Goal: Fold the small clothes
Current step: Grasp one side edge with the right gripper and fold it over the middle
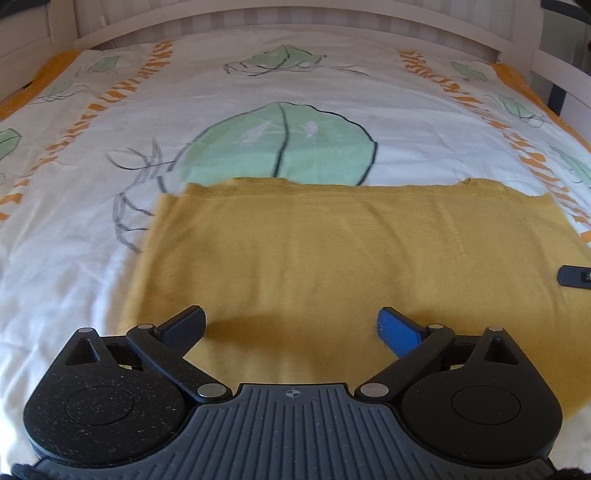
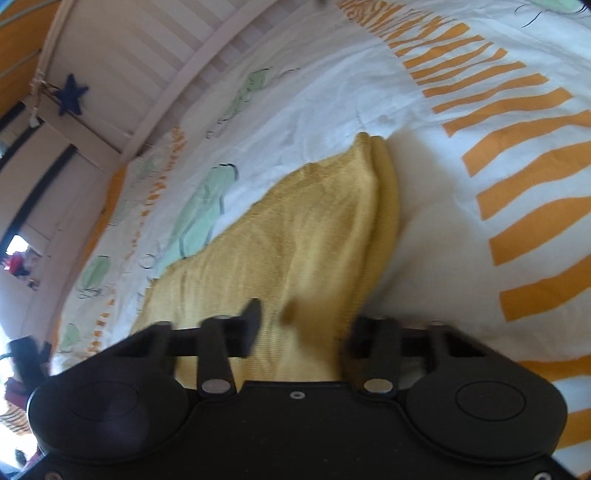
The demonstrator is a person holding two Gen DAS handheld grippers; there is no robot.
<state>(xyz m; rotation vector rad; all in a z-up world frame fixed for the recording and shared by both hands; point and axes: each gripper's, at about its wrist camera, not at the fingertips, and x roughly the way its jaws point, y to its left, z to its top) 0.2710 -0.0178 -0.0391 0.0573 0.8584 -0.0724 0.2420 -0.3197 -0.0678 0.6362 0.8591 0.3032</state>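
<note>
- White bedding (image 1: 258, 96), printed with green leaves and orange stripes, is covering the bed and filling most of both views; no containers are showing anywhere on it.
- Behind the bedding, a pale slatted headboard (image 1: 295, 22) is running across the far end in the left wrist view.
- Lying flat on the bedding, the mustard-yellow garment (image 1: 332, 251) is sitting on the near side of the large green leaf (image 1: 280, 144), its far edge overlapping the bottom of that leaf.
- Beside the bedding in the right wrist view, a dark blue star (image 2: 72, 94) is hanging on the bed frame's pale slats.
- Over the garment's near edge, the left gripper (image 1: 291, 328) is hovering level, its two fingers spread wide apart and holding nothing, casting a shadow on the cloth.
- At the garment's right edge in the left wrist view, a small dark part (image 1: 574, 276) of the other tool is showing.
- Tilted sharply over the garment (image 2: 295, 240), the right gripper (image 2: 295, 325) is sitting with yellow cloth bunched between its fingers; the image is blurred, so whether they are pinching it cannot be told.
</note>
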